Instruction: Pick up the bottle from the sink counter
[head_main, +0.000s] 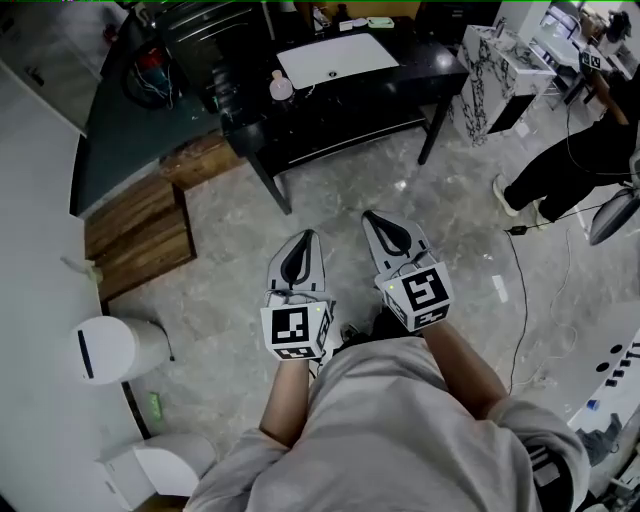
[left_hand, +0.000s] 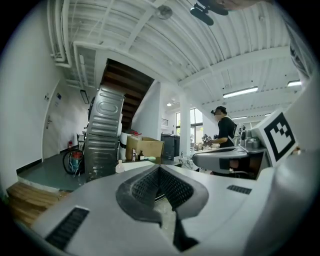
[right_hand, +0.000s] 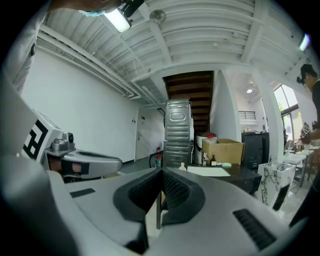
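Observation:
A small pale bottle (head_main: 281, 88) stands at the near left corner of the black counter (head_main: 400, 85), beside a white basin top (head_main: 335, 58). It shows small and far off in the left gripper view (left_hand: 120, 166) and in the right gripper view (right_hand: 182, 167). My left gripper (head_main: 305, 237) and right gripper (head_main: 371, 216) hover side by side over the grey stone floor, well short of the counter. Both point toward it. The left jaws (left_hand: 160, 167) meet at their tips with nothing between them. The right jaws (right_hand: 161, 171) are also shut and hold nothing.
A ribbed metal cabinet (left_hand: 102, 132) and a cardboard box (right_hand: 222, 150) stand behind the counter. Wooden steps (head_main: 140, 235) and a white bin (head_main: 115, 348) lie to the left. A person in black (head_main: 580, 160) stands at the right, with cables (head_main: 520, 300) across the floor.

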